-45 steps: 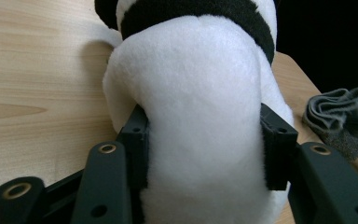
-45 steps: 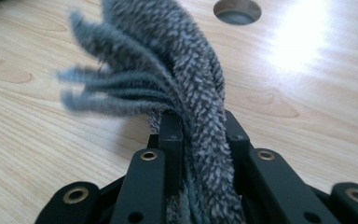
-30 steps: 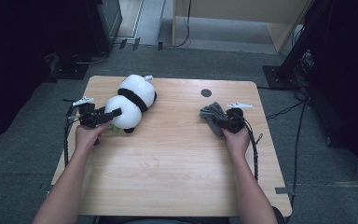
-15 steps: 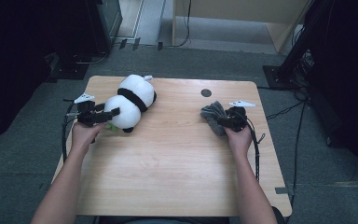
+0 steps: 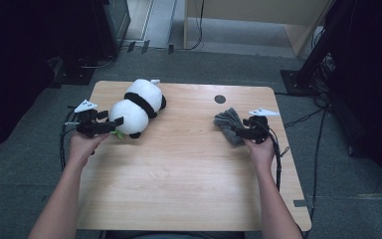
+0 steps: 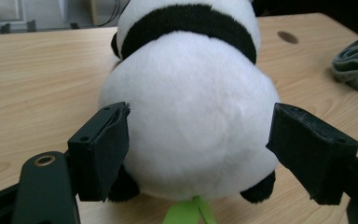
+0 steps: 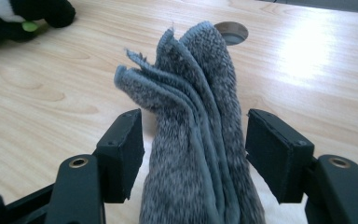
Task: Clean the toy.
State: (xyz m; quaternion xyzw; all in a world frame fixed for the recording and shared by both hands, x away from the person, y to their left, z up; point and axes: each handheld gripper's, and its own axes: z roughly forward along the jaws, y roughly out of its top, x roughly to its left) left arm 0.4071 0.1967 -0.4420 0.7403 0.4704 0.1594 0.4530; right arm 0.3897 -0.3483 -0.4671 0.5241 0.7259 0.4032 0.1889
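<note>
A black-and-white plush panda point(image 5: 138, 104) lies at the table's far left. My left gripper point(image 5: 116, 121) is at its near, round white end point(image 6: 191, 121). Both pads touch the plush, which bulges wider beyond them, and the jaws have just closed a little further on it. A green leaf point(image 6: 186, 213) pokes out below. A grey fuzzy cloth point(image 5: 228, 125) lies bunched at the right. My right gripper point(image 5: 235, 132) straddles the cloth point(image 7: 193, 140) with a gap at each pad. Its jaws have just been opening.
The wooden table point(image 5: 179, 189) has a round cable hole point(image 5: 220, 99) at the far right, just beyond the cloth. Cables trail from both grippers off the table's sides. Dark furniture and grey carpet surround the table.
Both hands have shifted only slightly. The panda and the cloth lie where they were.
</note>
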